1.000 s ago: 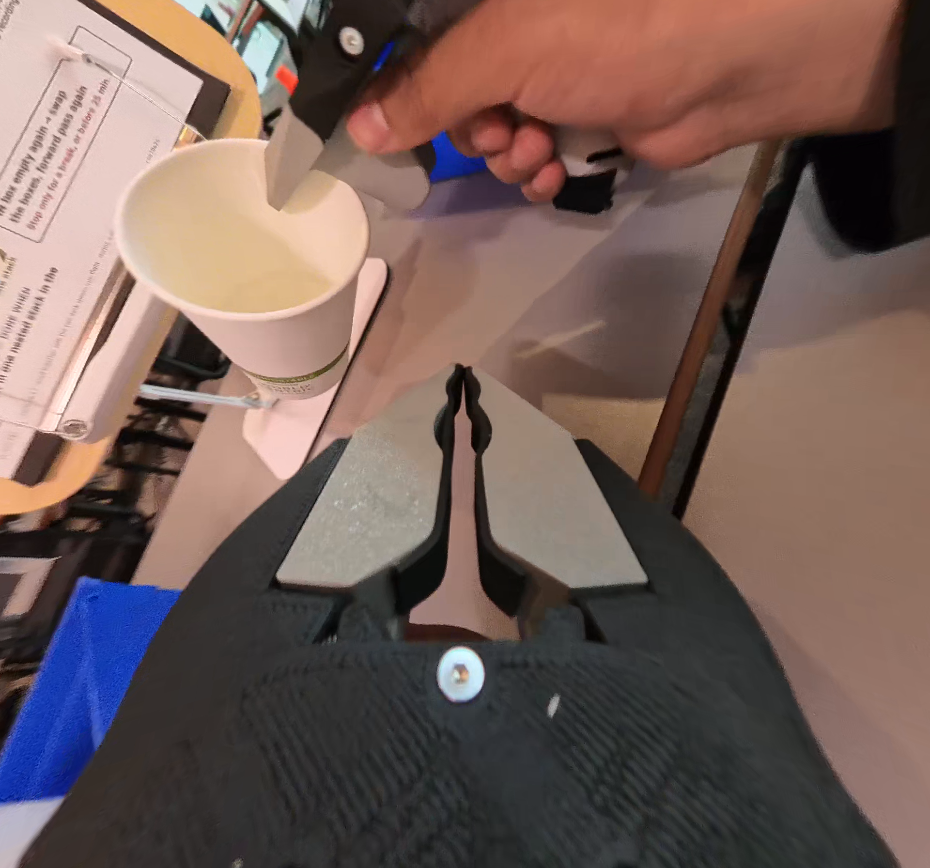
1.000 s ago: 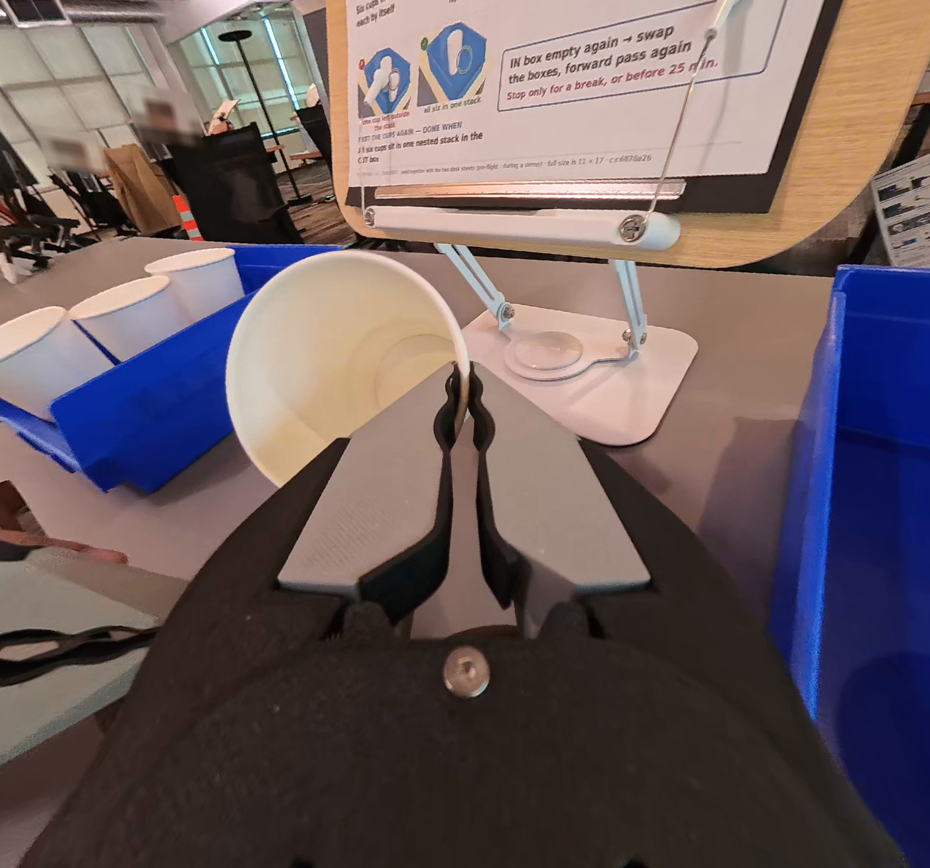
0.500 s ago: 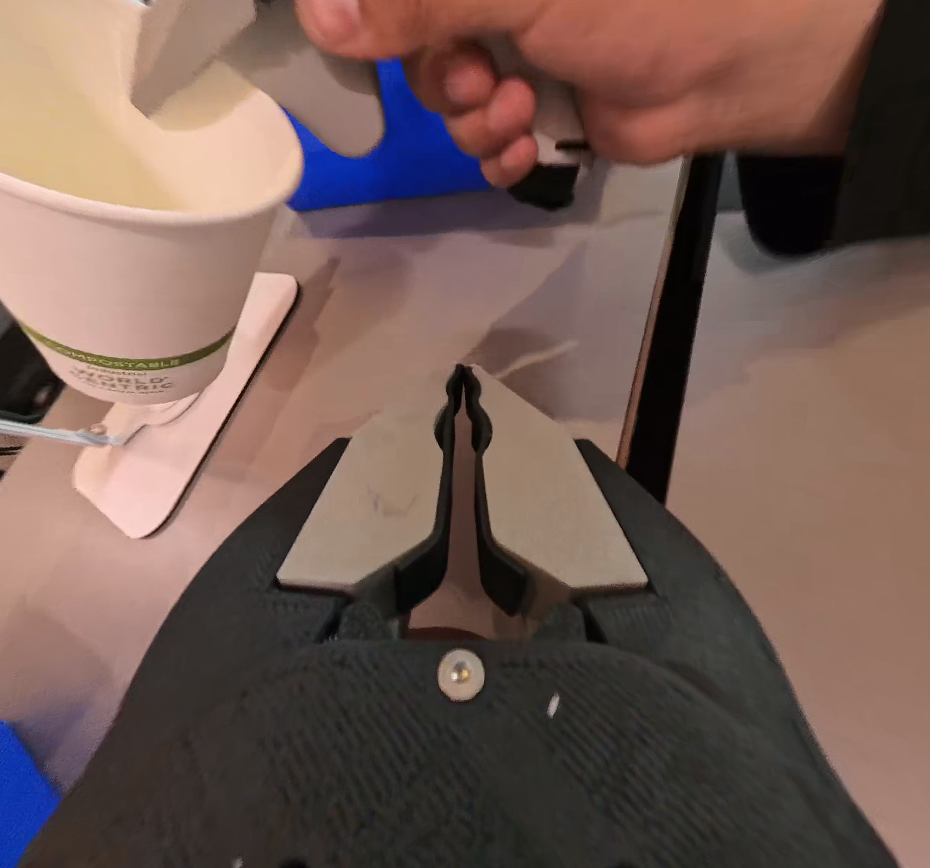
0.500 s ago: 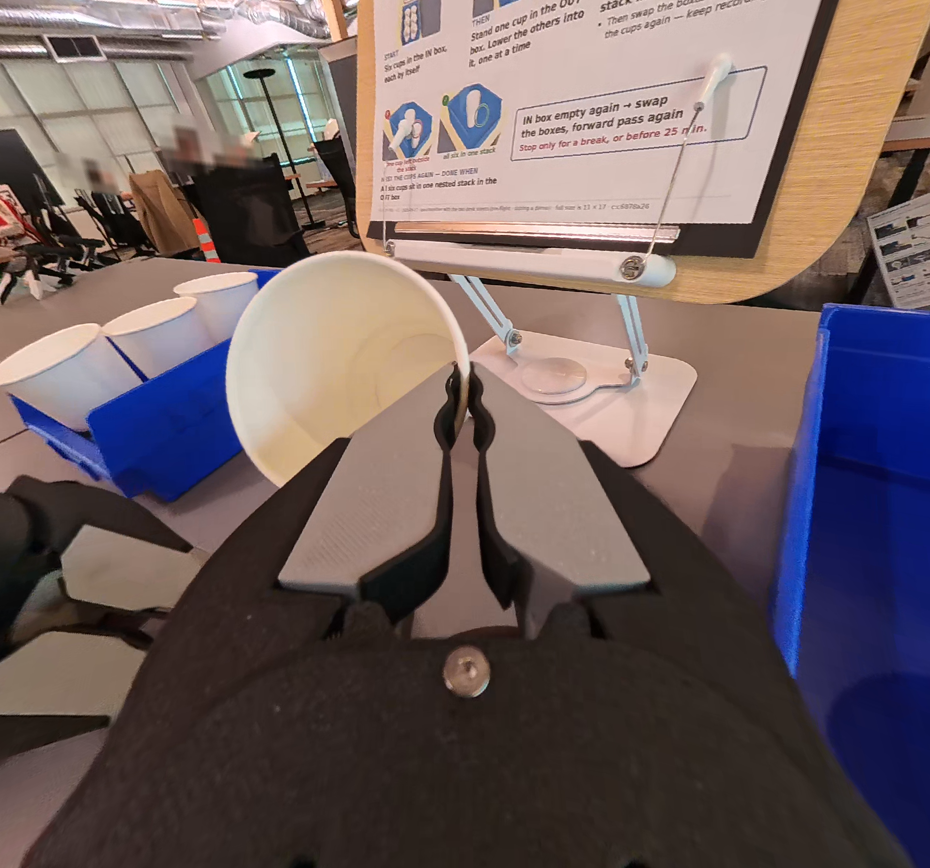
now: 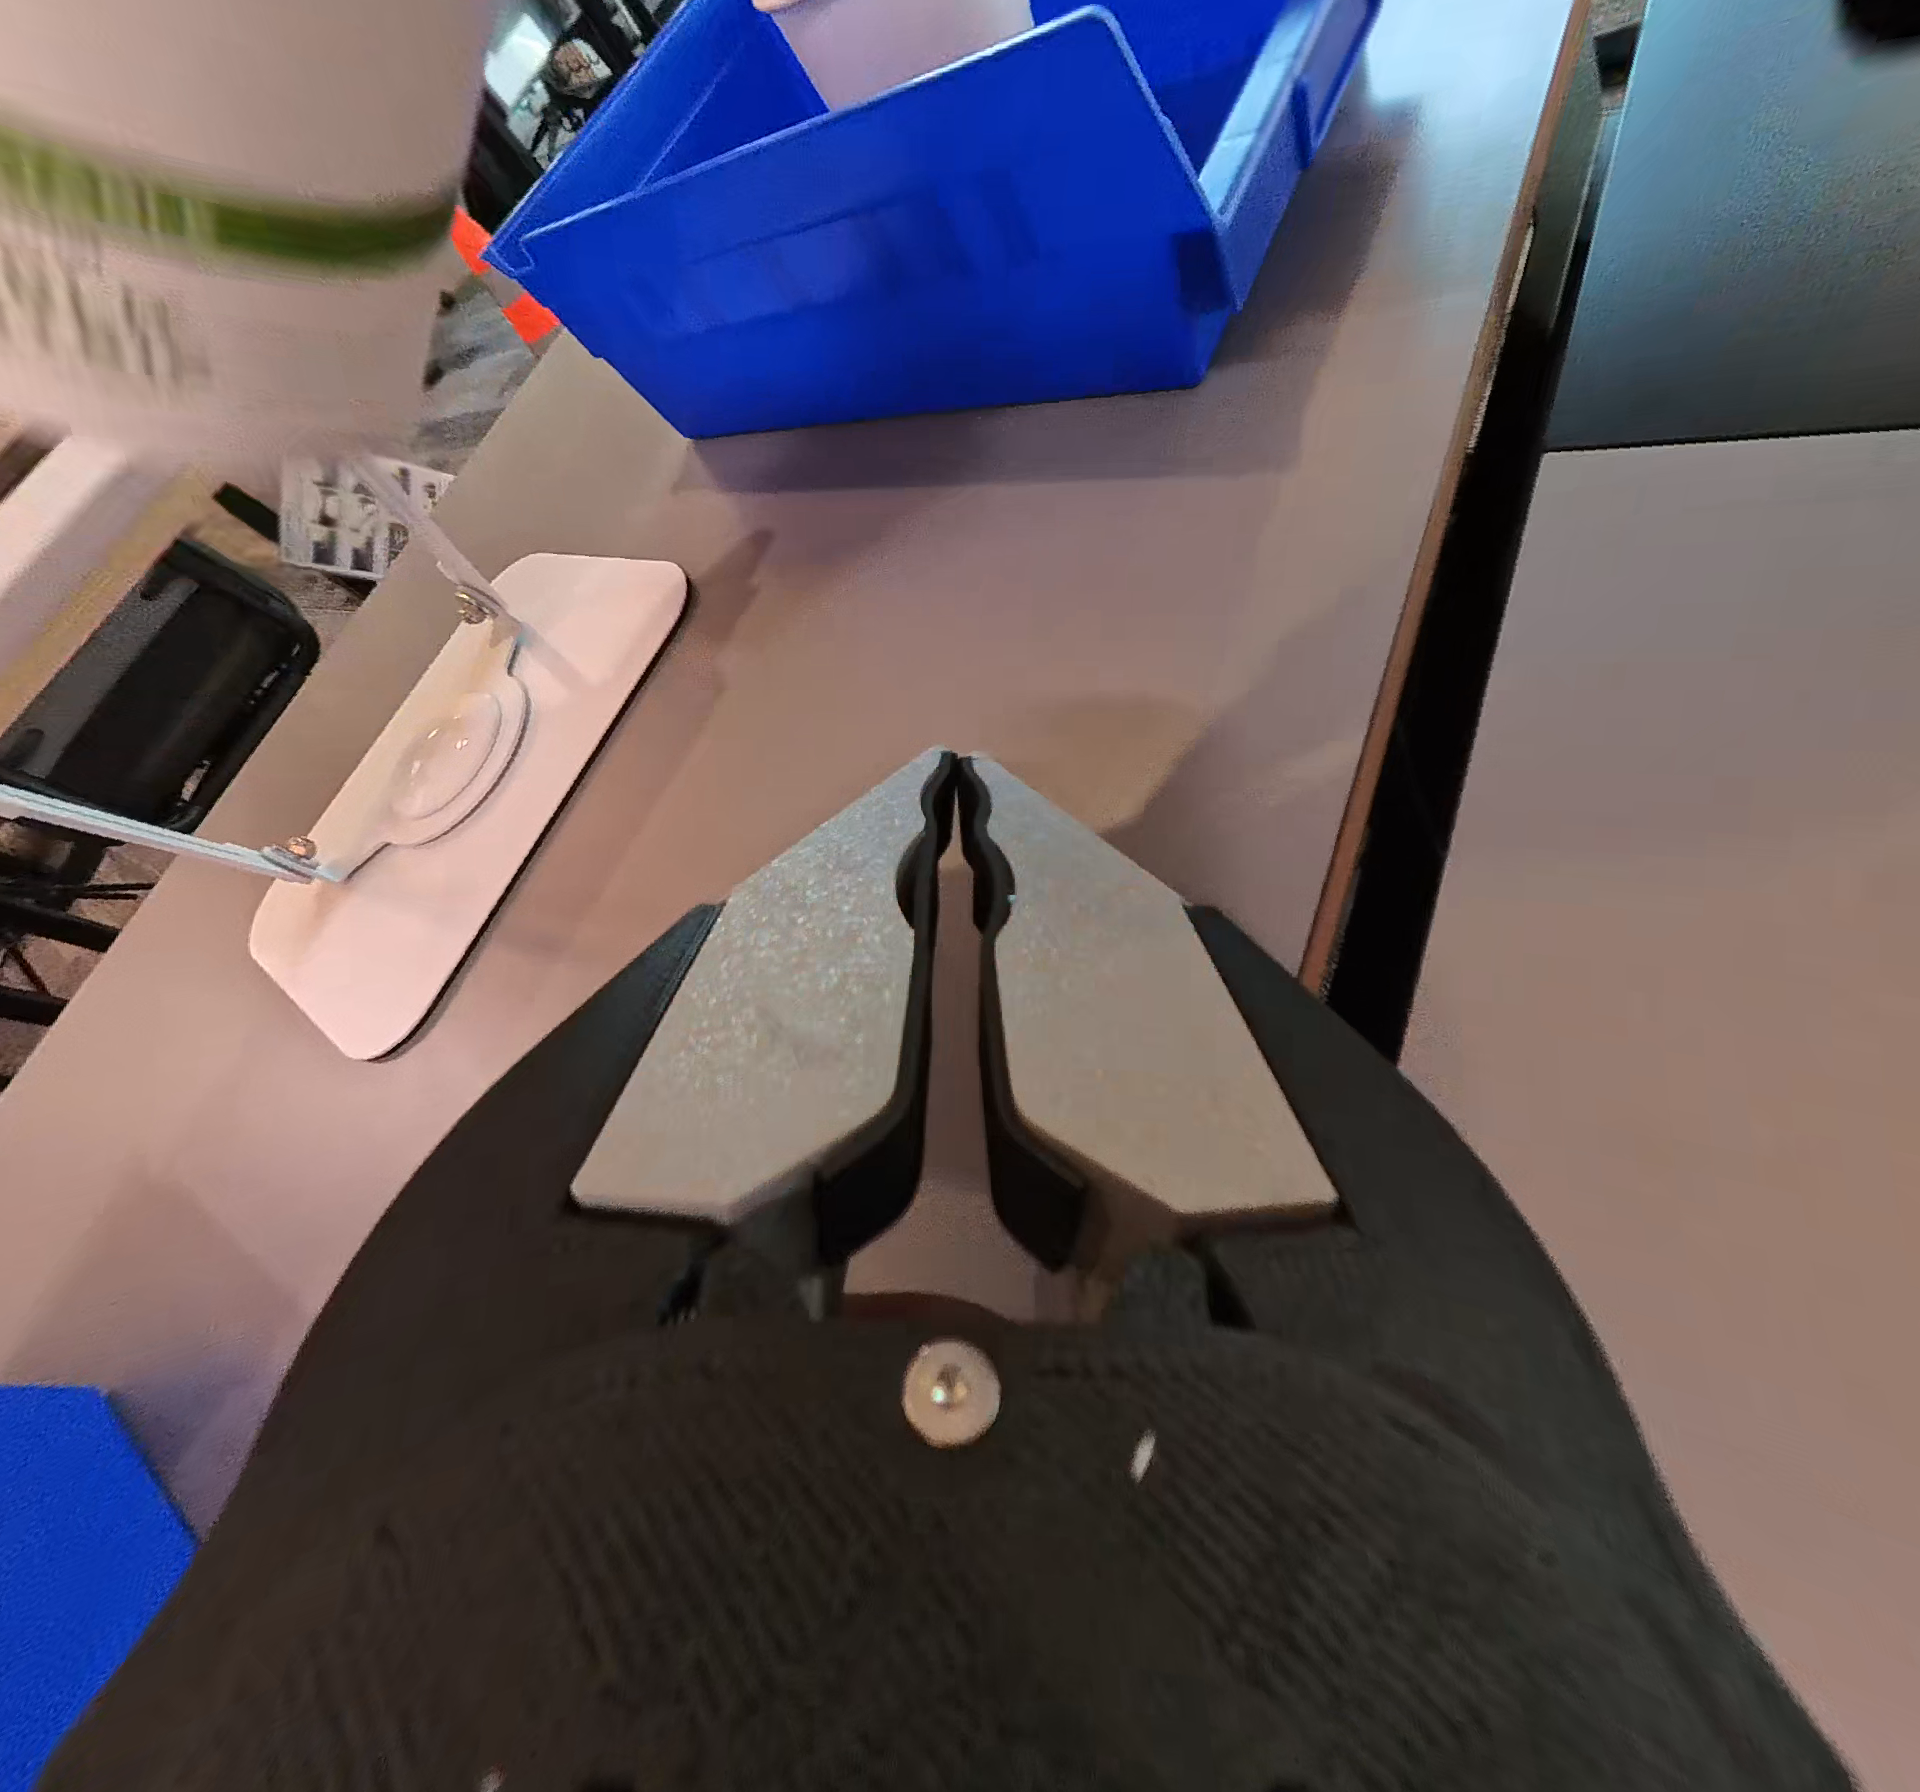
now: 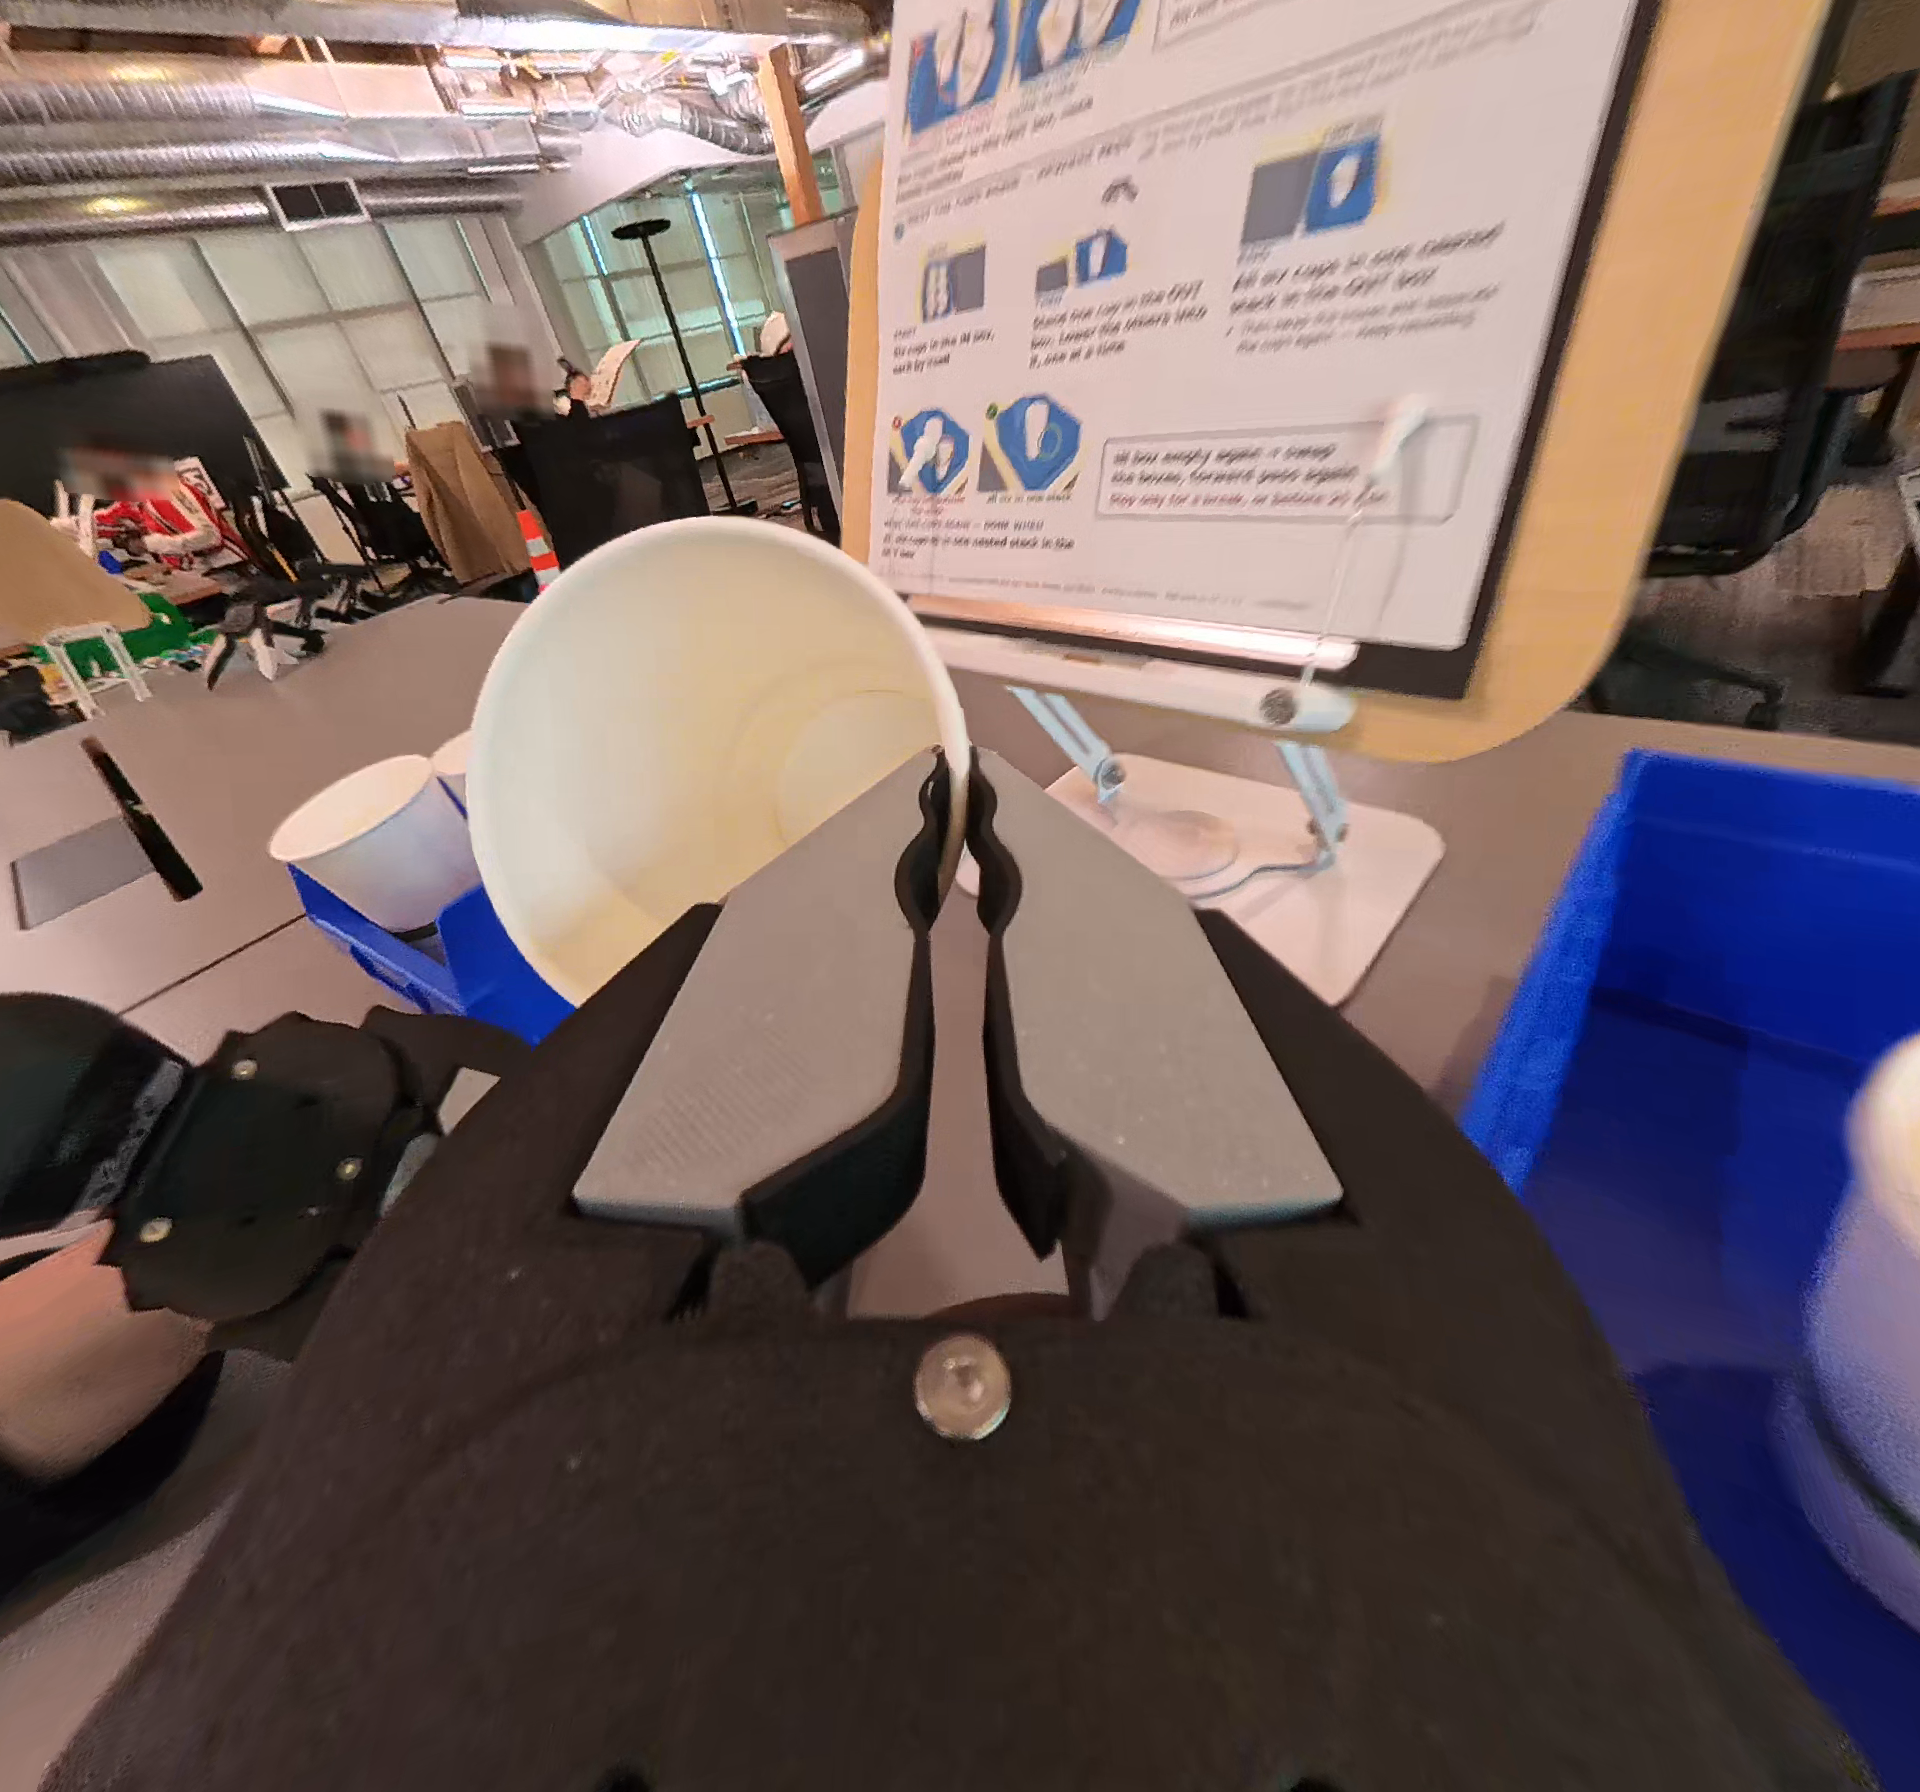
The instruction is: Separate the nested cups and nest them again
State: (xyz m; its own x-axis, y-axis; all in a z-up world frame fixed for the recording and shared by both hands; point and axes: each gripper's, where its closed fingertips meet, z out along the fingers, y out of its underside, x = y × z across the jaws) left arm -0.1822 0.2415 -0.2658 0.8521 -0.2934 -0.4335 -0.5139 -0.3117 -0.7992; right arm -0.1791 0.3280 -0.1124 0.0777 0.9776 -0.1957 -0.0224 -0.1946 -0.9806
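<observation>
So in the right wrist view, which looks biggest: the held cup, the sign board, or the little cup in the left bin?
1. Sign board: largest as it looks.
2. Held cup: pinched at its rim by the right tool; so near the camera that it looks oversized.
3. Left-bin cup: smallest, but farther off, so possibly the same size.

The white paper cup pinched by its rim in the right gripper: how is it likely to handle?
Probably light: the right gripper carries the paper cup tilted by one thin stretch of rim. That wall likely flexes, so a hard squeeze could dent it. It looks empty, so it may tip easily once set down.
</observation>
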